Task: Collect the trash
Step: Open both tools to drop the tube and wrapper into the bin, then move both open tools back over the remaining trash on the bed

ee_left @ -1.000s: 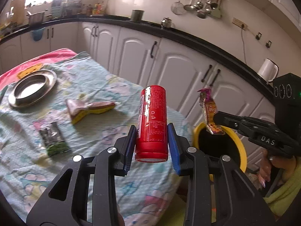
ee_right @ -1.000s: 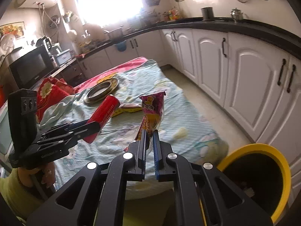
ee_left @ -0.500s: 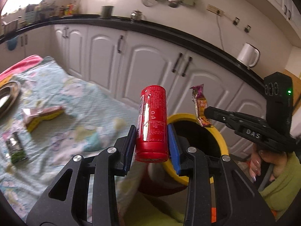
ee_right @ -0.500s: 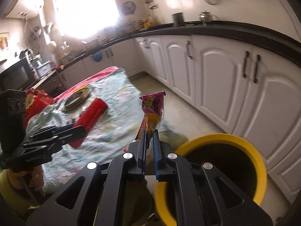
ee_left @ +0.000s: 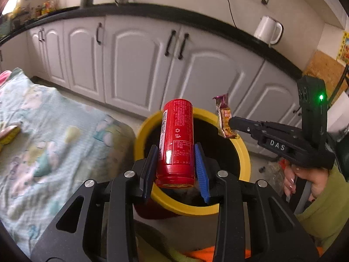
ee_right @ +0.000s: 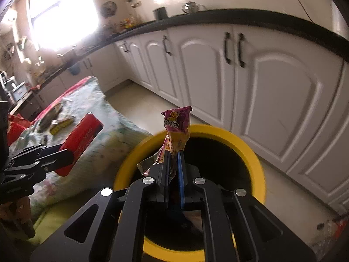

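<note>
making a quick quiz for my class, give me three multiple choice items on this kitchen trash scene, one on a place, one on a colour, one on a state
1. Where does the yellow-rimmed bin stand?
A. on the counter
B. on the floor beside the cloth-covered table
C. on top of the table

2. What colour is the can in the left gripper?
A. red
B. green
C. silver

3. How is the right gripper holding the snack wrapper?
A. jaws wide open, wrapper lying loose
B. jaws empty
C. jaws shut on the wrapper's lower end

Answers:
1. B, the bin sits on the tiled floor by the table's edge, in front of the white cabinets.
2. A, the can between the blue pads is red.
3. C, the jaws pinch the wrapper, which sticks up above them.
</note>
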`<state>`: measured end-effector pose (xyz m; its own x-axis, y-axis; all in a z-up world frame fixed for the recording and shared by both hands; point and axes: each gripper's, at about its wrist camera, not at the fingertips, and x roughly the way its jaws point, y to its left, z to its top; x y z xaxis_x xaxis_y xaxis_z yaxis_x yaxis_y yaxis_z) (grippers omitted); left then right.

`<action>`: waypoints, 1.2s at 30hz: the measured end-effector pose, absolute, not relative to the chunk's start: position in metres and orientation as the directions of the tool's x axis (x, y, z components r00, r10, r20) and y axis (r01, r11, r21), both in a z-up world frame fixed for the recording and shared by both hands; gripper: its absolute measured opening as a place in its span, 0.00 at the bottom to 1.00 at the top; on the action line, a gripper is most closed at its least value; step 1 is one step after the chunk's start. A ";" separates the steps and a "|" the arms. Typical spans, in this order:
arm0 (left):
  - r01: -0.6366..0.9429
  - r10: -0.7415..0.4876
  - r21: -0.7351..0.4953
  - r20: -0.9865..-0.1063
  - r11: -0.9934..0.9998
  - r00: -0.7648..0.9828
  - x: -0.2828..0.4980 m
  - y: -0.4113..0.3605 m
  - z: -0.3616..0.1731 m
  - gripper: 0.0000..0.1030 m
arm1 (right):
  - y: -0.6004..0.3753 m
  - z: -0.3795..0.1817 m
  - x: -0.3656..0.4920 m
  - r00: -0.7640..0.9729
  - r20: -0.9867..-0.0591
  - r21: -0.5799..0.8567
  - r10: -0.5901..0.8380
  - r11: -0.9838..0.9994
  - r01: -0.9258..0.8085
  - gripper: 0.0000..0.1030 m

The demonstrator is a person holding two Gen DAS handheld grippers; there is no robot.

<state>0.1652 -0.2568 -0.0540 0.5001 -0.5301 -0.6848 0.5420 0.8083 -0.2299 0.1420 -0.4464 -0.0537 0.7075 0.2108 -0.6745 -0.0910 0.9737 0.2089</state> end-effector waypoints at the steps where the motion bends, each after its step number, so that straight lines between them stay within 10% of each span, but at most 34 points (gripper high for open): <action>1: 0.551 -0.526 -0.219 -0.692 0.805 0.494 0.165 -0.263 -0.057 0.26 | -0.453 -0.059 0.141 0.702 -0.682 0.219 0.205 0.973 -0.072 0.07; 10: 0.574 -0.500 -0.187 -0.738 0.797 0.453 0.171 -0.297 -0.076 0.27 | -0.486 -0.074 0.136 0.693 -0.695 0.267 0.192 0.964 0.001 0.07; 13: 0.561 -0.488 -0.182 -0.739 0.808 0.464 0.173 -0.296 -0.078 0.51 | -0.491 -0.072 0.136 0.699 -0.691 0.269 0.182 0.963 0.016 0.14; 15: 0.554 -0.486 -0.182 -0.736 0.812 0.471 0.172 -0.293 -0.078 0.54 | -0.494 -0.072 0.134 0.705 -0.686 0.280 0.181 0.960 0.026 0.35; 24: 0.438 -0.406 -0.137 -0.681 0.888 0.609 0.172 -0.253 -0.058 0.87 | -0.481 -0.065 0.138 0.715 -0.669 0.295 0.204 0.956 0.003 0.45; 36: 0.213 -0.223 -0.089 -0.597 0.973 0.771 0.167 -0.171 -0.027 0.89 | -0.399 -0.012 0.144 0.740 -0.592 0.226 0.318 0.947 -0.226 0.54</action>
